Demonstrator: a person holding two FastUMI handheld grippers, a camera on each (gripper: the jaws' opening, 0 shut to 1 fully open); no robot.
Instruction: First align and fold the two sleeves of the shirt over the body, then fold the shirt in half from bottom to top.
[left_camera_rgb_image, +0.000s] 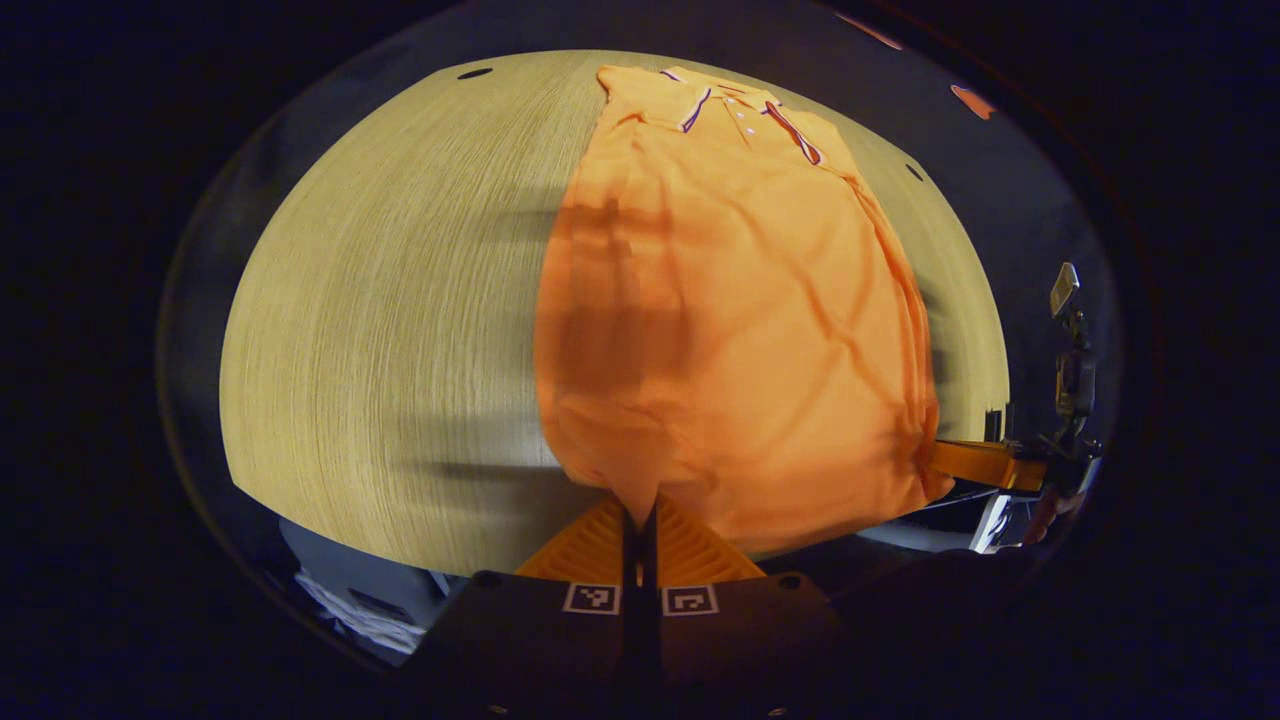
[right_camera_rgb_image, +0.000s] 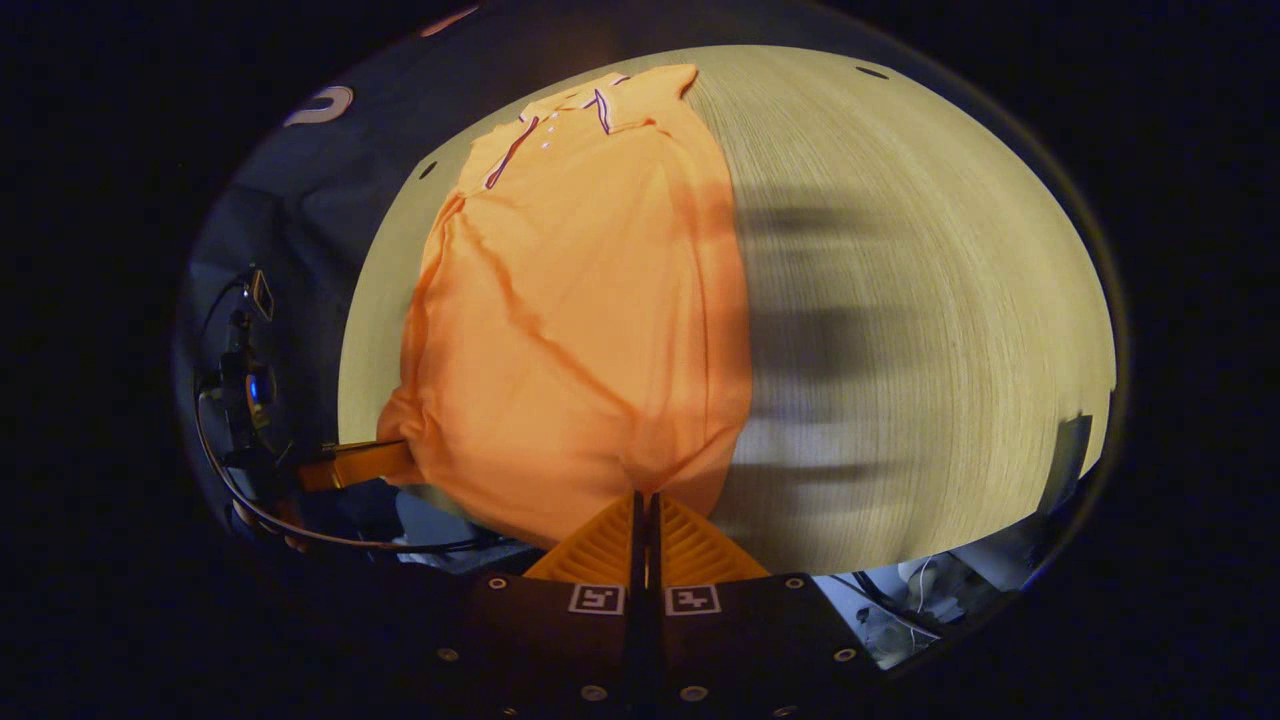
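An orange polo shirt (left_camera_rgb_image: 730, 300) lies lengthwise on the wooden table (left_camera_rgb_image: 400, 320), collar at the far end, both sleeves folded over the body. My left gripper (left_camera_rgb_image: 640, 515) is shut on the shirt's bottom hem at one corner, lifted off the table. In the left gripper view the right gripper (left_camera_rgb_image: 945, 462) pinches the other hem corner at the right. In the right gripper view the shirt (right_camera_rgb_image: 580, 330) lies on the table (right_camera_rgb_image: 900, 300), and my right gripper (right_camera_rgb_image: 642, 500) is shut on the hem. The left gripper (right_camera_rgb_image: 385, 455) holds the far corner at the left.
The table's near edge runs just under the lifted hem. Small dark holes (left_camera_rgb_image: 474, 73) mark the tabletop near its far edge. Cables (right_camera_rgb_image: 300, 530) hang by the left gripper. Bare wood lies on either side of the shirt.
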